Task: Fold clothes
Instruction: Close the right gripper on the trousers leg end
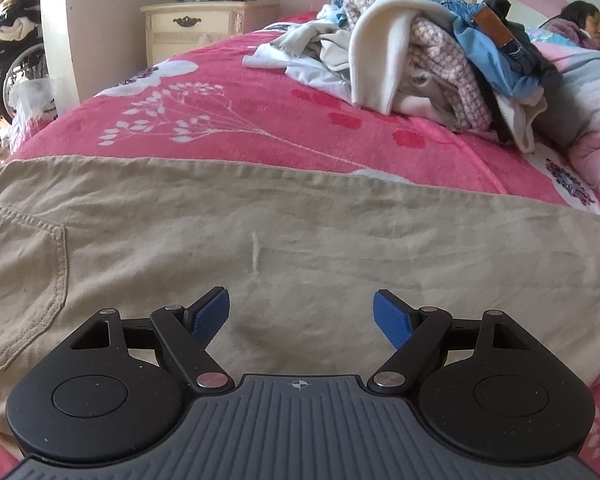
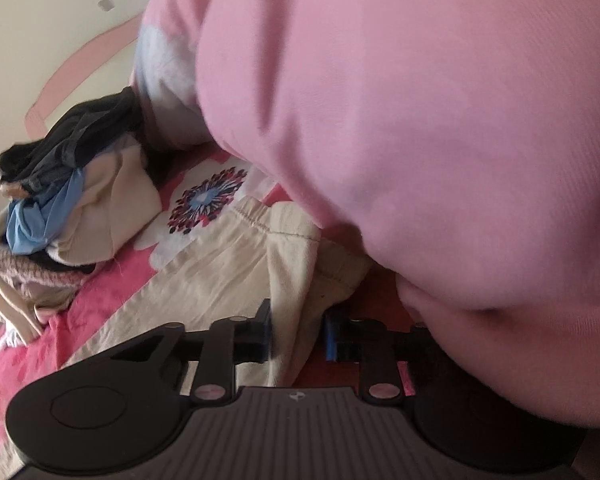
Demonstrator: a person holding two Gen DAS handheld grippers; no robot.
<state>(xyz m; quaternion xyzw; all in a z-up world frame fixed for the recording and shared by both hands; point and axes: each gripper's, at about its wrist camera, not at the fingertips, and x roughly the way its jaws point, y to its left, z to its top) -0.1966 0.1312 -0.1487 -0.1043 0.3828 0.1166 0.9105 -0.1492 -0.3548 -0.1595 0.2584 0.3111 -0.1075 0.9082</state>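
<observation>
The left tool [image 1: 301, 322] hovers wide open and empty over flattened khaki trousers [image 1: 300, 236] on the bed [image 1: 260, 112], while the right tool [image 2: 298, 334] pinches their hem for folding.

**Soft daylight, fisheye bend, blur on the right wrist**

The left wrist view is evenly lit and sharp; the trousers [image 1: 300, 232] are bowed by the lens, and brightness is seen far left of them. In the right wrist view a pink blanket [image 2: 420, 120] is rendered blurred, and the corners are darkened.
</observation>
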